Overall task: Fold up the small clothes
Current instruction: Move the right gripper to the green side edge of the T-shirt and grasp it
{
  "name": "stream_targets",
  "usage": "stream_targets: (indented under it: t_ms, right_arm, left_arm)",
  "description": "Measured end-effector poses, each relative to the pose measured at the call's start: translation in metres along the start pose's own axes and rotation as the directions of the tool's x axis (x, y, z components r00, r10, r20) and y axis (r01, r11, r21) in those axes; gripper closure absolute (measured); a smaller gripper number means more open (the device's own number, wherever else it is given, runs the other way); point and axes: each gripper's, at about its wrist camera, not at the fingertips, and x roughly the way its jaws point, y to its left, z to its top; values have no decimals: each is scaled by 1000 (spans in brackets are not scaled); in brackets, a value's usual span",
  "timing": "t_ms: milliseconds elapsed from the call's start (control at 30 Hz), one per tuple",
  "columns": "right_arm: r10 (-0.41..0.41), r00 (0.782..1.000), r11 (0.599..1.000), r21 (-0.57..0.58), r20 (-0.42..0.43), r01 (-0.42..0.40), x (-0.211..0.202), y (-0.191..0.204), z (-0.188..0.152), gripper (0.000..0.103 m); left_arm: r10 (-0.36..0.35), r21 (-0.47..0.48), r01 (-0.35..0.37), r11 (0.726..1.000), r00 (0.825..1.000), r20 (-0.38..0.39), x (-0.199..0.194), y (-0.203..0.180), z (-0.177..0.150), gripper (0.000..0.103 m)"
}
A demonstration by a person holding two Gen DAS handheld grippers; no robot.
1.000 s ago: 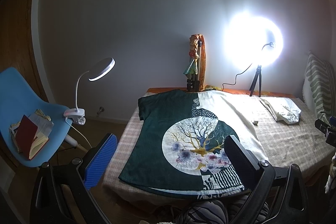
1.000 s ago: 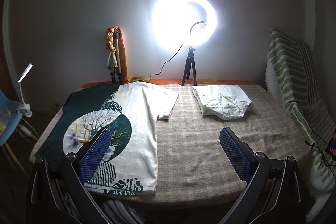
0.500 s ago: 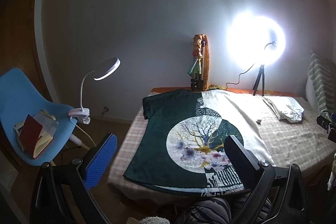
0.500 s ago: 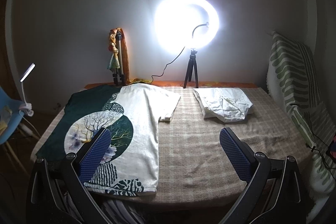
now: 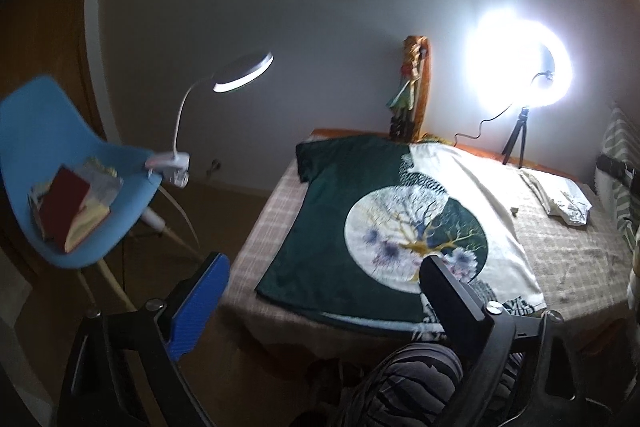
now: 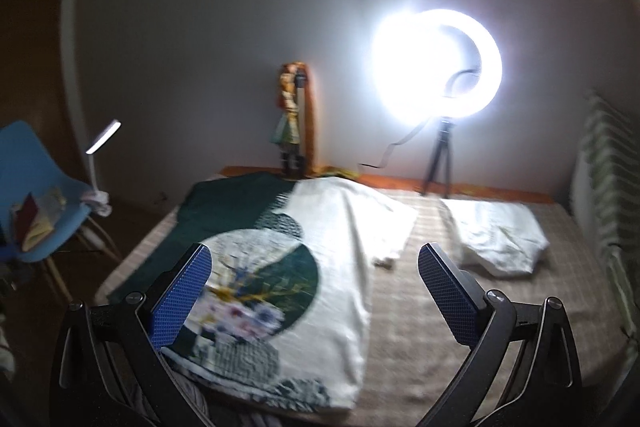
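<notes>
T-shirt (image 5: 384,227) lies flat, print side up, on the checked bed cover (image 5: 572,259); dark green half toward the blue chair (image 5: 52,147), white half toward the ring light (image 5: 516,63). Hem at the near edge of the cover, collar end at the far edge by the figurine (image 5: 412,83).

Left gripper (image 5: 320,291): jaws wide, have just been closing slightly, nothing between them; hangs off the shirt's near-left hem corner, no contact.

Right gripper (image 6: 316,287): jaws wide apart, empty, above the shirt's near white half, not touching. View is motion-blurred.

Folded white garment (image 6: 496,239) sits on the cover, apart from the shirt's white sleeve, near the ring light tripod (image 6: 440,159).
</notes>
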Motion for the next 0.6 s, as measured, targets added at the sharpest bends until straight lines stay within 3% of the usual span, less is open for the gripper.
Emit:
stream_targets:
  t_ms: [133, 267, 467, 600]
  right_arm:
    - [65, 997, 998, -4, -30, -65, 38, 21, 14, 0]
    - [136, 988, 991, 8, -79, -136, 87, 46, 28, 0]
    - [214, 961, 977, 51, -178, -208, 170, 86, 38, 0]
    - [217, 954, 976, 17, -209, -218, 216, 115, 39, 0]
  left_arm:
    - [-63, -74, 61, 995, 998, -29, 23, 32, -12, 23]
    - [-86, -117, 78, 990, 994, -63, 56, 57, -17, 33]
    - [-130, -142, 115, 983, 986, -106, 106, 80, -32, 45]
    - [-134, -122, 118, 986, 981, -139, 144, 83, -43, 52]
